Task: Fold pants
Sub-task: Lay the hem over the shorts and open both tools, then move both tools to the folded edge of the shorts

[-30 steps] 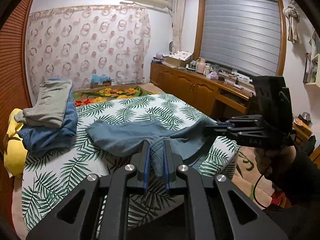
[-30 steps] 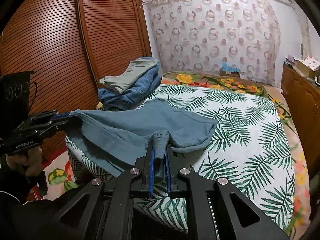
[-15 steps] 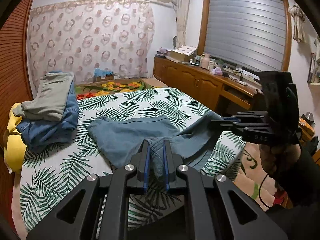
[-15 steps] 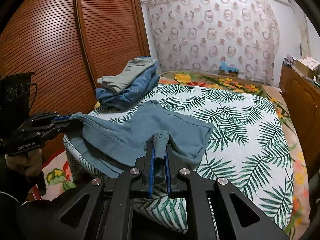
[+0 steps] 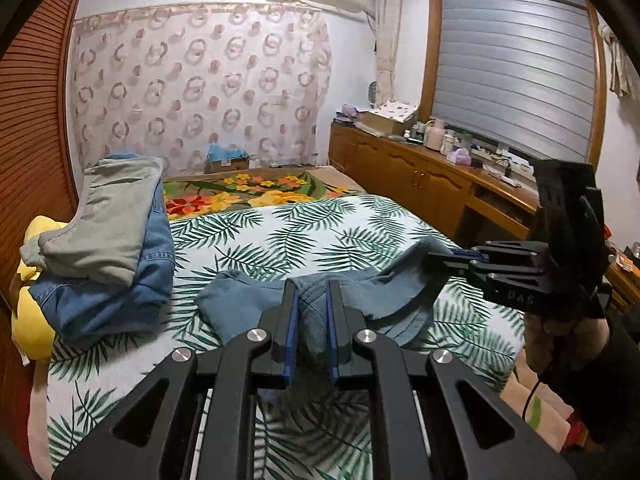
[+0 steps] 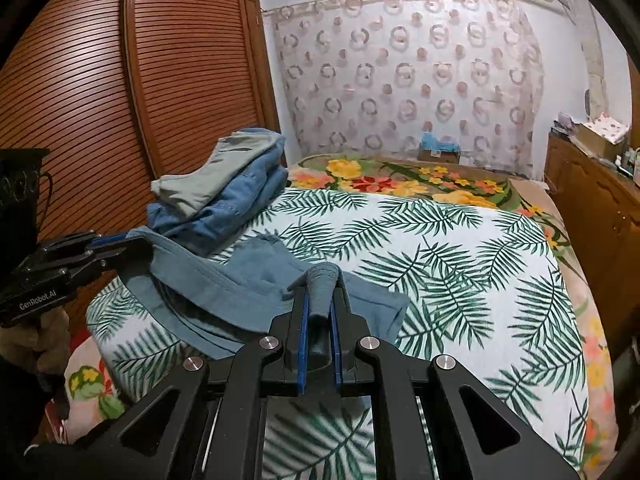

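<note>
The blue-grey pants lie across the near part of the palm-leaf bedspread, in the lower centre of both views, with folds of cloth overlapping toward the bed edge. The left gripper sits at the bottom centre of the left wrist view; its two blue-lined fingers stand narrow, clamped on a bunched ridge of the pants fabric. The right gripper occupies the same place in the right wrist view, fingers likewise narrow and pinching a rolled edge of the pants that rises between them. Each tool also appears in the other camera: the right gripper at mid-right of the left view, the left gripper at mid-left of the right view, each with pants cloth at its tip. A stack of folded clothes, grey on top of denim, rests on the bed at the left of frame beside a yellow cushion. A wooden louvred wardrobe fills the upper left of the right view.
</note>
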Motion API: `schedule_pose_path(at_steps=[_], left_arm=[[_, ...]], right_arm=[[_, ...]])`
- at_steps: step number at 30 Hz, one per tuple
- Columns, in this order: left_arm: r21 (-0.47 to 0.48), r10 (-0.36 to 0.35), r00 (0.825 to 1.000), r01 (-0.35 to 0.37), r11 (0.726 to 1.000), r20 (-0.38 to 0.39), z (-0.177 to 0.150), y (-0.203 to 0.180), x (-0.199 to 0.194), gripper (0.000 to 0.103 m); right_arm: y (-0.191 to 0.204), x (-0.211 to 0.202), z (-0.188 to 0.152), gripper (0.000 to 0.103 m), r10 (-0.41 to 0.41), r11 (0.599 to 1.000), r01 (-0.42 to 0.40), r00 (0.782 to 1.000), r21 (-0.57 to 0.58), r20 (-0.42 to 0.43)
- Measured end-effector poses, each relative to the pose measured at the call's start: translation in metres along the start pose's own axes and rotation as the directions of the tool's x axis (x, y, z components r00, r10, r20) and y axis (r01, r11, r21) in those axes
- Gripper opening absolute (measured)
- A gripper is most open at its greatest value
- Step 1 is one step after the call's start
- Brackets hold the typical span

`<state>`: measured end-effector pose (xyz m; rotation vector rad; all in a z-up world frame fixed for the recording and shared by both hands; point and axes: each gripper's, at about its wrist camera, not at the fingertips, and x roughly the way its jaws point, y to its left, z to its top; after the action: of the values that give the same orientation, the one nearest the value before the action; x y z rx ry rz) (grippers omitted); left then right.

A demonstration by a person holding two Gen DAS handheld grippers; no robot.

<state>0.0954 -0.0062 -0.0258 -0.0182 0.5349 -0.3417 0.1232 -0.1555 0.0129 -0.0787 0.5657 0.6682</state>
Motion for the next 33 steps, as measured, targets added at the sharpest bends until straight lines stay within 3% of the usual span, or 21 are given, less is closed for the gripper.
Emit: schedule_pose_path(at_steps=[8, 11, 14, 16, 17, 19, 21, 33], left_arm=[[-0.016, 0.02, 0.998, -0.021, 1.0, -0.058, -0.011, 0.01, 0.021, 0.013], [-0.012, 0.037, 0.997, -0.038, 0.999, -0.071, -0.013, 0.011, 0.024, 0.019], [-0.007, 0.055, 0.996, -0.055, 0.998, -0.07, -0.015, 0.013, 0.024, 0.031], [-0.008, 0.063, 0.995, -0.064, 0.998, -0.072, -0.016, 0.016, 0.024, 0.05], [-0.013, 0.06, 0.995, -0.061, 0.998, -0.077, -0.017, 0.018, 0.025, 0.052], [-0.026, 0.053, 0.995, -0.056, 0.998, -0.088, -0.019, 0.022, 0.026, 0.07], [-0.041, 0.045, 0.995, -0.048, 0.998, -0.089, -0.022, 0.025, 0.025, 0.077], [-0.071, 0.038, 0.991, -0.047, 0.996, -0.125, -0.042, 0.032, 0.024, 0.079]], right_arm=[[-0.003, 0.029, -0.001, 0.009, 0.0, 1.0, 0.001, 0.998, 0.014, -0.06], [-0.006, 0.038, 0.001, 0.009, 0.0, 1.0, 0.001, 0.997, 0.023, -0.074], [-0.007, 0.045, 0.003, 0.009, -0.001, 1.0, 0.003, 0.996, 0.025, -0.084], [-0.007, 0.048, 0.004, 0.009, -0.004, 1.0, 0.006, 0.996, 0.021, -0.088], [-0.007, 0.049, 0.004, 0.009, -0.005, 1.0, 0.007, 0.996, 0.023, -0.09], [-0.008, 0.051, 0.005, 0.009, -0.004, 0.999, 0.007, 0.996, 0.033, -0.09], [-0.009, 0.053, 0.006, 0.009, -0.006, 0.999, 0.01, 0.996, 0.041, -0.088], [-0.022, 0.038, -0.001, 0.028, -0.033, 0.997, 0.039, 0.996, 0.068, -0.085]])
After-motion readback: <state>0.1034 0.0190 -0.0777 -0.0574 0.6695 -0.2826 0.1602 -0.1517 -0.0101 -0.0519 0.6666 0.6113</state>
